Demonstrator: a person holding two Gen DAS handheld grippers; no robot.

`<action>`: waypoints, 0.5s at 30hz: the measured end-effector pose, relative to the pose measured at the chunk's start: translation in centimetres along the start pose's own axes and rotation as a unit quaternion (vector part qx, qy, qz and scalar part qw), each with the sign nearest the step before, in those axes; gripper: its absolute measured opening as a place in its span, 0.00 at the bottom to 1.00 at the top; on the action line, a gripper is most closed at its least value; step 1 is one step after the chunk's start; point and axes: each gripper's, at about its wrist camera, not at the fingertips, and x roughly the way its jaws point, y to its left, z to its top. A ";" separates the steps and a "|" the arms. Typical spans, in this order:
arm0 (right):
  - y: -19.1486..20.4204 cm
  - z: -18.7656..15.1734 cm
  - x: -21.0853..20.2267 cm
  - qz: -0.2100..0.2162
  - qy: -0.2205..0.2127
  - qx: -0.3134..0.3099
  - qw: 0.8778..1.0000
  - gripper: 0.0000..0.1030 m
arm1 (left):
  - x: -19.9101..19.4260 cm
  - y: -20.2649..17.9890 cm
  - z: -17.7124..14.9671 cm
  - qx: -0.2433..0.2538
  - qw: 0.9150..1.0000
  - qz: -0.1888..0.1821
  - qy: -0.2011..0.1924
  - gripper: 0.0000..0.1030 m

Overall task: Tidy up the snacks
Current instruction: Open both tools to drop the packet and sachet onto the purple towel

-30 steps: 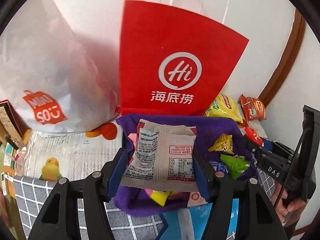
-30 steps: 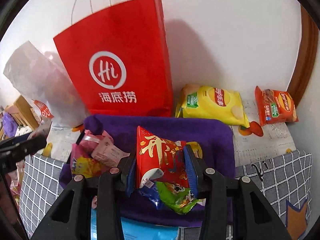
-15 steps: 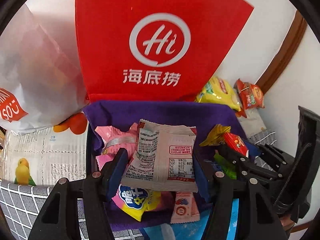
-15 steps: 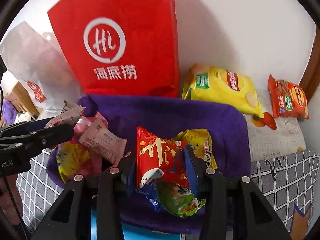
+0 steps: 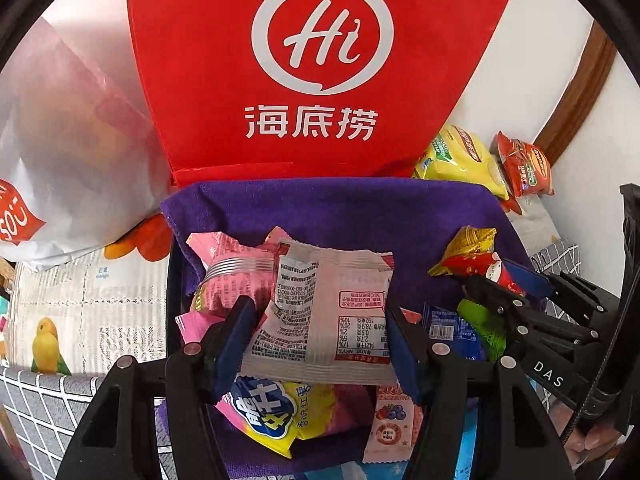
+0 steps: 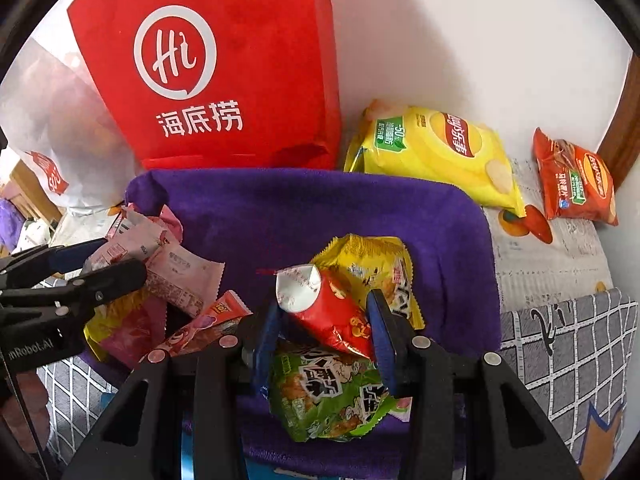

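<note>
My left gripper [image 5: 320,332] is shut on a white-and-pink snack packet [image 5: 324,312], held over the left side of the purple cloth-lined basket [image 5: 340,208], above pink and yellow packets [image 5: 272,412]. My right gripper [image 6: 326,320] has its jaws around a red snack packet [image 6: 332,312] that tilts to the left, over a green packet [image 6: 328,396] and a yellow packet [image 6: 372,264] on the basket's right side [image 6: 320,208]. The right gripper also shows in the left wrist view [image 5: 508,280], and the left gripper in the right wrist view [image 6: 100,268].
A red paper bag [image 6: 224,68] stands behind the basket, a white plastic bag [image 5: 68,140] to its left. A yellow chip bag [image 6: 436,156] and an orange-red snack bag [image 6: 576,184] lie at the back right by the wall. A checked cloth [image 6: 568,360] covers the table.
Both grippers moved forward and down over the basket. The red packet in my right gripper has tipped from upright to tilted left. The left gripper's packet sits lower among the pink packets.
</note>
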 end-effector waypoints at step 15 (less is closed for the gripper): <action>0.3 0.6 -2.8 0.011 -0.030 0.011 0.999 0.61 | -3.2 -0.5 -0.4 0.002 1.000 0.021 -0.011 0.77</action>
